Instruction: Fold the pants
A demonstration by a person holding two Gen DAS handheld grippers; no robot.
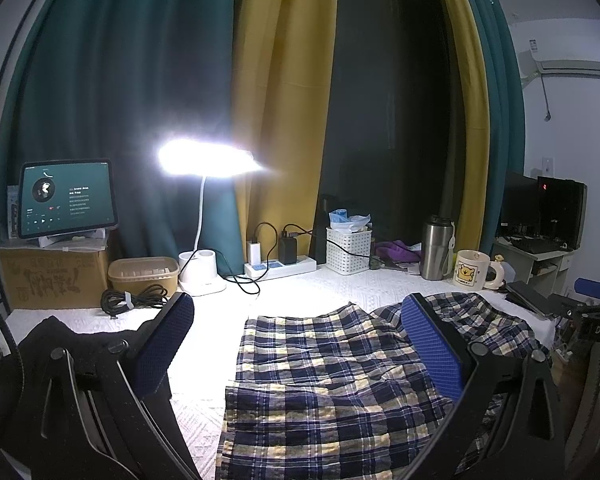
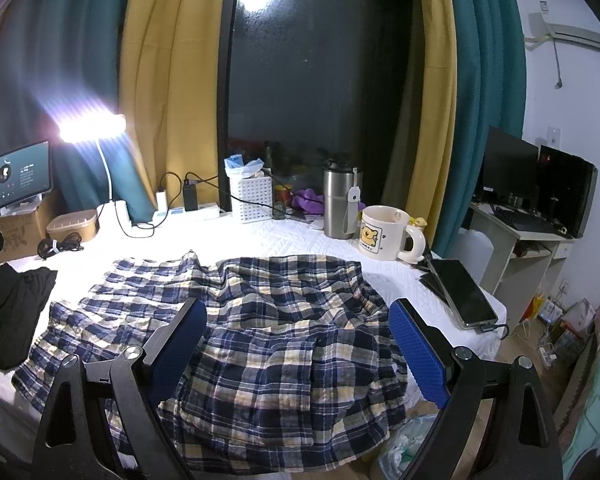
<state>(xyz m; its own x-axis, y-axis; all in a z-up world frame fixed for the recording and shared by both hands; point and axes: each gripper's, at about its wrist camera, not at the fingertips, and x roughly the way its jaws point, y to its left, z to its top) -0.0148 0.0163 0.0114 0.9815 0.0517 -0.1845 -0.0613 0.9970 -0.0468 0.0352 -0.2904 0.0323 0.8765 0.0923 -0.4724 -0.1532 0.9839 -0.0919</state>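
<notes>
Navy, cream and yellow plaid pants (image 1: 332, 380) lie loosely spread and wrinkled on the white textured tabletop (image 1: 292, 288). In the right wrist view the pants (image 2: 260, 340) reach the table's front and right edge, and some cloth hangs over it. My left gripper (image 1: 296, 320) is open above the pants' left part and holds nothing. My right gripper (image 2: 298, 320) is open above the pants' right part and holds nothing. Both have blue ribbed pads (image 1: 432, 352).
A black garment (image 2: 8, 308) lies left of the pants. At the back stand a lit desk lamp (image 1: 204, 160), tablet (image 1: 66, 198), power strip (image 1: 280, 268), white basket (image 1: 348, 250), steel tumbler (image 1: 436, 248) and mug (image 1: 472, 270). A phone (image 2: 464, 292) lies at the right edge.
</notes>
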